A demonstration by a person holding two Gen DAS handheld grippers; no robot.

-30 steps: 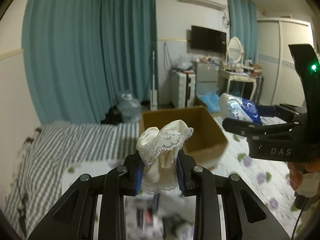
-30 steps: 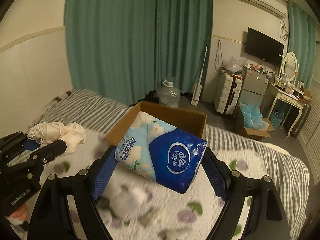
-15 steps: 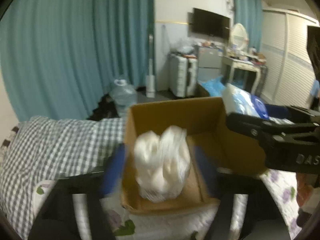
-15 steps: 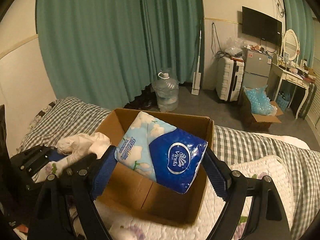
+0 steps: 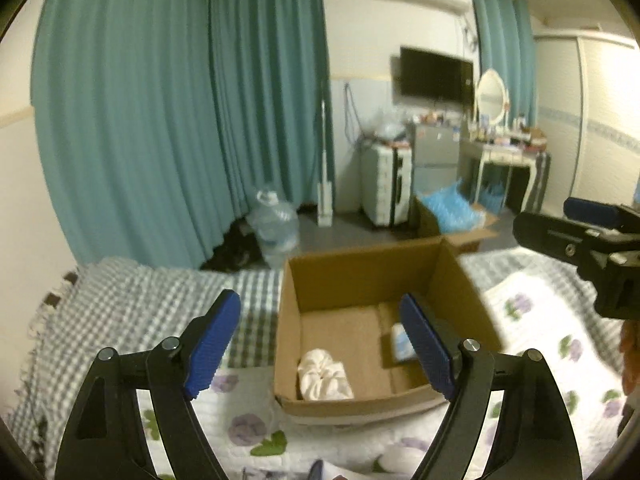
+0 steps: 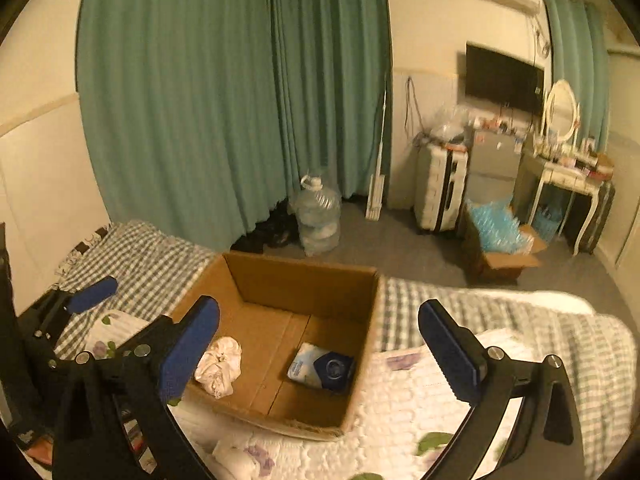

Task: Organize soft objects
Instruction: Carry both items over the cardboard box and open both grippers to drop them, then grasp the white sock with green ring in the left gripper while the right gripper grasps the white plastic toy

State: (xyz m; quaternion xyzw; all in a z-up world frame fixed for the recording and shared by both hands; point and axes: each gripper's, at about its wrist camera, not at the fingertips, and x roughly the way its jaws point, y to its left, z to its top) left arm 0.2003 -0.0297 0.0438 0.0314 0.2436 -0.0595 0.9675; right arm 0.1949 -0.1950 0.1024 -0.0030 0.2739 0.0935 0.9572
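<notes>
Both loads have dropped into the cardboard box (image 6: 304, 280), white lace cloth (image 6: 219, 365) limp, tissue pack (image 6: 322, 368) light and squashy across its middle, left claw (image 5: 320, 346) and right claw (image 6: 320, 348) spread empty.

Tissue pack (image 5: 400, 342): in the left wrist view we see only a sliver; the blue pad at lower right covers the rest.
White cloth (image 6: 219, 366): our right wrist view hides its left edge behind a pad.
Dresser clutter (image 5: 504, 136): too blurred for us to name.
Right gripper (image 5: 576, 240): cut off at the right edge.
</notes>
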